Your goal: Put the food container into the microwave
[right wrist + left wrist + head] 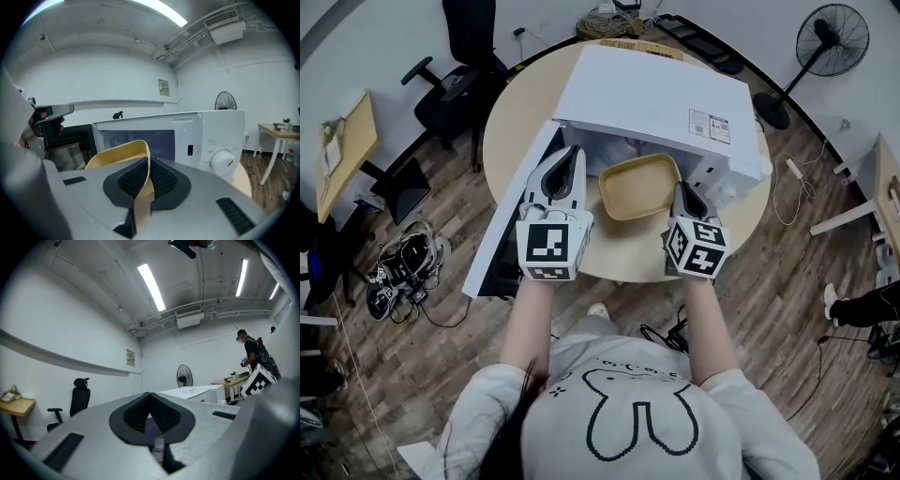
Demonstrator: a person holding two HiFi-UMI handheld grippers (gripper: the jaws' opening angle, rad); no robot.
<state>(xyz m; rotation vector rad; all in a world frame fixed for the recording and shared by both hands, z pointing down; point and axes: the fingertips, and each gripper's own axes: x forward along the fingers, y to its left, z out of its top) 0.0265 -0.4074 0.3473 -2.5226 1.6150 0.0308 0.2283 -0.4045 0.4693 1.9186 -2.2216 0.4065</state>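
A person at a round table (508, 131) holds the food container (637, 186) level at the mouth of an open microwave (656, 94), not yet inside. The right gripper (682, 194) has its 2 jaws clamped on the container's near right rim, the thin yellow wall pinched between the pads. The left gripper (573, 153), jaws pressed together on nothing, hovers just left of the container, near the swung-open door (508, 220).

The shallow yellow dish looks empty, light and thin-walled. It is probably somewhat flexible, so a 1-sided pinch on the rim could let the far edge sag or twist. A deep bite on the rim, kept level, seems the safest hold. The microwave's opening lies directly ahead. The top edge of that opening and the nearby left gripper are the likeliest things to catch the dish.

Beyond the table are an office chair (459, 84), a standing fan (832, 37) and tangled cables (403, 272) on the wood floor, all well clear.
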